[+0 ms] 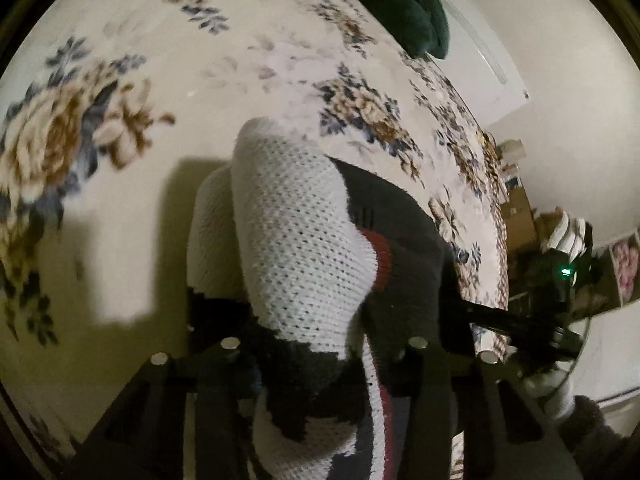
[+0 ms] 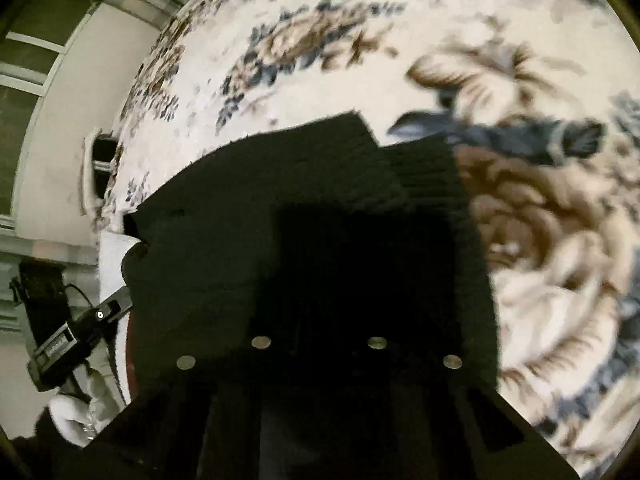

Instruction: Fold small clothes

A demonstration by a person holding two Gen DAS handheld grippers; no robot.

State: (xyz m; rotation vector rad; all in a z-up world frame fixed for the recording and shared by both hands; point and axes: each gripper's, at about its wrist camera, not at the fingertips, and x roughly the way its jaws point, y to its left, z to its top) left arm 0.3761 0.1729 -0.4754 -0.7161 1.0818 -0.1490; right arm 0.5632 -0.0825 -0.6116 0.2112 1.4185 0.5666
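Observation:
A small knitted sweater (image 1: 304, 240), white with black and red parts, is bunched between the fingers of my left gripper (image 1: 320, 344), which is shut on it above the floral bedspread (image 1: 180, 60). In the right wrist view the sweater's black part (image 2: 320, 200) covers my right gripper (image 2: 320, 340). Its fingers are buried in the dark cloth and it looks shut on it. The right gripper (image 1: 560, 320) shows at the right edge of the left wrist view. The left gripper (image 2: 72, 340) shows at the left of the right wrist view.
The floral bedspread (image 2: 540, 240) fills both views. A dark green cushion (image 1: 408, 8) lies at its far edge. A white wall (image 1: 540, 40) and cluttered shelves (image 1: 516, 184) stand beyond the bed. A window frame (image 2: 32, 60) is at the left.

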